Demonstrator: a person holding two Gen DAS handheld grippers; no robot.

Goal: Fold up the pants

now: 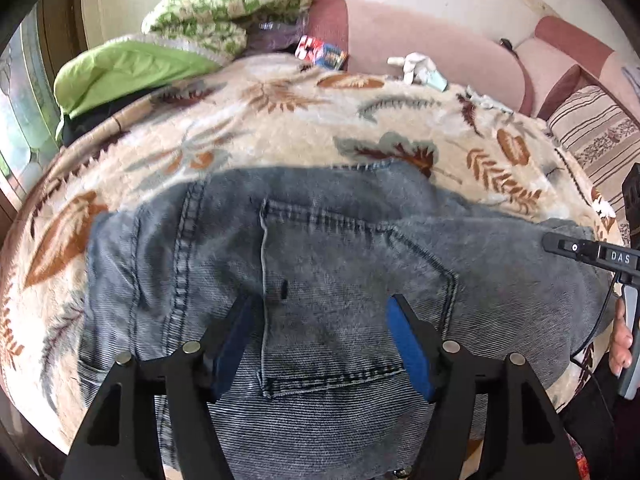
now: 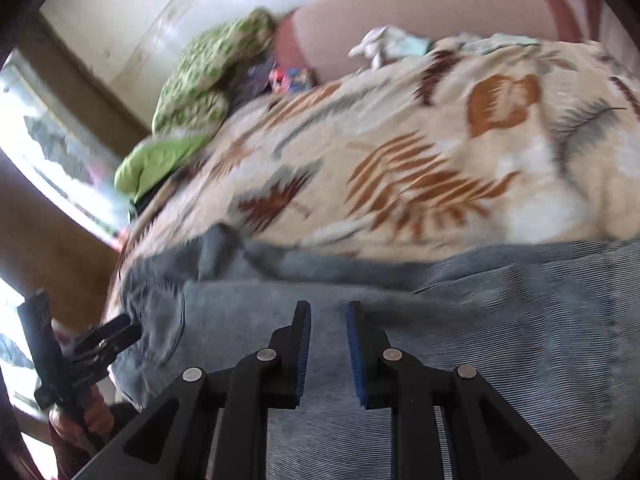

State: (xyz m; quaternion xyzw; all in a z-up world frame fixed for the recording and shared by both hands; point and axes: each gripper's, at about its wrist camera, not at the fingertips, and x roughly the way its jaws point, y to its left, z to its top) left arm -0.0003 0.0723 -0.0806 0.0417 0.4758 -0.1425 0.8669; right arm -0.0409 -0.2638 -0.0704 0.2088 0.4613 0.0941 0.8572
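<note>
The pants (image 1: pixel 320 272), faded blue-grey denim with a ribbed weave and a stitched back pocket, lie spread on a fuzzy leaf-print blanket (image 1: pixel 280 120) over the bed. The left gripper (image 1: pixel 320 312) hangs above the pocket, jaws wide apart and empty. The right gripper (image 2: pixel 328 332) hovers over the leg cloth, jaws narrowly parted, gripping nothing. I'd pinch the thick edge seams evenly at both ends so the stiff denim folds flat.

A cream blanket with leaf pattern (image 1: pixel 280 120) covers the surface. At its far edge lie a green checkered knitted blanket (image 1: pixel 224 4), a bright green pillow (image 1: pixel 120 72), a colourful small box (image 1: pixel 322 54) and white cloth (image 1: pixel 416 65). A pink sofa backrest (image 1: pixel 420 36) stands behind, and a striped cushion (image 1: pixel 596 136) lies at the right.
</note>
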